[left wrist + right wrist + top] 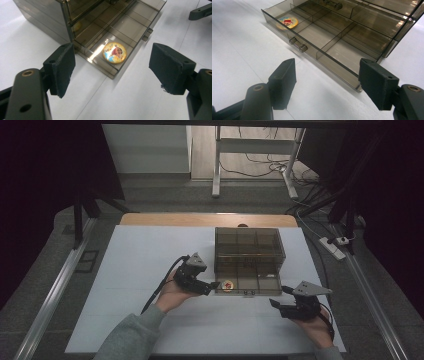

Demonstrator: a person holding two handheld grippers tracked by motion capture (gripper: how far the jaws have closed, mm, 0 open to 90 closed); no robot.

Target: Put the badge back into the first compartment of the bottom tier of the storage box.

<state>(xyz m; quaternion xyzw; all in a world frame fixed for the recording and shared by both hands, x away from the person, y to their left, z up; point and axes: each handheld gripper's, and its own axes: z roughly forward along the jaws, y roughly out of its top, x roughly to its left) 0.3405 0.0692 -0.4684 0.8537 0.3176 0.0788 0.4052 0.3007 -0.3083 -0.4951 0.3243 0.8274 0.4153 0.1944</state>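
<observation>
A smoky see-through drawer box (248, 245) stands on the white table top, with its bottom drawer (250, 283) pulled out toward me. A round picture badge (228, 284) (115, 52) (288, 22) lies flat in the drawer's front left compartment. My left gripper (212, 286) (116, 67) is open just off that corner, jaws wide apart and bare, with the badge ahead between them but untouched. My right gripper (278, 296) (329, 80) is open near the drawer's front right corner, holding nothing. The drawer's small handle (298, 44) sticks out of the front wall.
The white table top (145, 270) has free room to the left and in front of the box. The drawer's other compartments (347, 53) hold nothing. Beyond the table are a metal stand (217, 165), floor cables and a power strip (334, 245).
</observation>
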